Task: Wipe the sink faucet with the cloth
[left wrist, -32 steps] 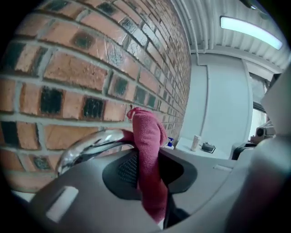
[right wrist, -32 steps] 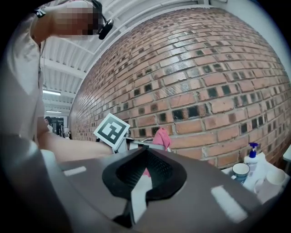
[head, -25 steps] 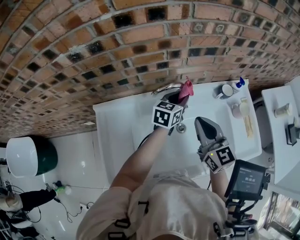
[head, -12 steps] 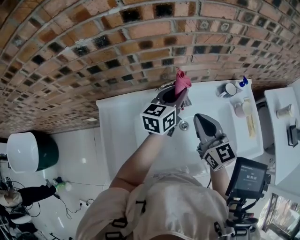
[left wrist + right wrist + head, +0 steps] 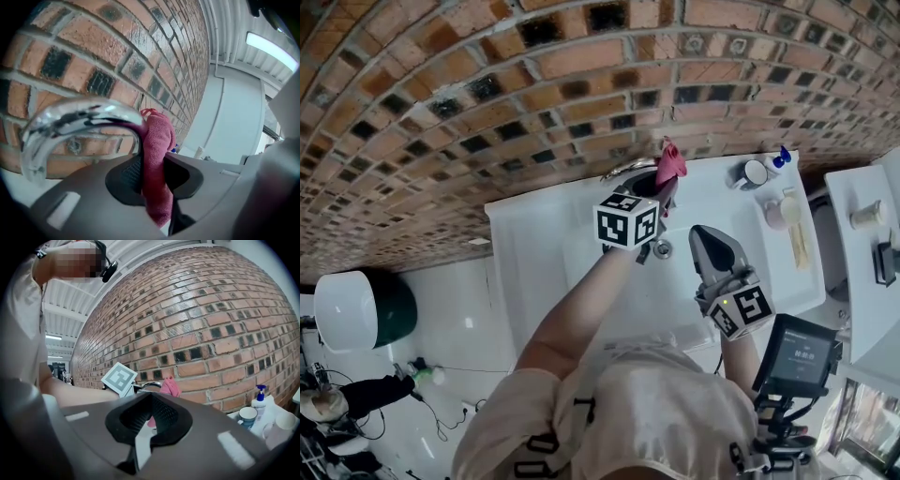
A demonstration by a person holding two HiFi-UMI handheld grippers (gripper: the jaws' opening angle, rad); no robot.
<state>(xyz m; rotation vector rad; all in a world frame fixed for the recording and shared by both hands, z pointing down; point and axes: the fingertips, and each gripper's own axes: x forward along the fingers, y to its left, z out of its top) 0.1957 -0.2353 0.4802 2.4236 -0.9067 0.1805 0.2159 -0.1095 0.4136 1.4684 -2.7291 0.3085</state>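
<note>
A curved chrome faucet [image 5: 626, 170] rises at the back of the white sink [image 5: 534, 246], against the brick wall. My left gripper [image 5: 663, 194] is shut on a red cloth [image 5: 671, 160], which sticks up past the jaws beside the faucet's right end. In the left gripper view the cloth [image 5: 156, 159] is pinched in my left gripper [image 5: 154, 174] and lies against the end of the faucet's arch [image 5: 79, 116]. My right gripper [image 5: 706, 236] hovers over the basin to the right, shut and holding nothing. In its own view, the right gripper [image 5: 150, 396] faces the cloth [image 5: 169, 386].
On the sink's right ledge stand a mug [image 5: 755, 175], a blue-capped bottle [image 5: 780, 164], a second cup [image 5: 776, 216] and a slim pale item [image 5: 795, 246]. A white shelf [image 5: 862, 272] lies further right. A white and green bin [image 5: 354, 311] sits on the floor at the left.
My left gripper swung the cloth up toward the wall along the faucet, then shifted slightly right. The right gripper stayed where it was.
</note>
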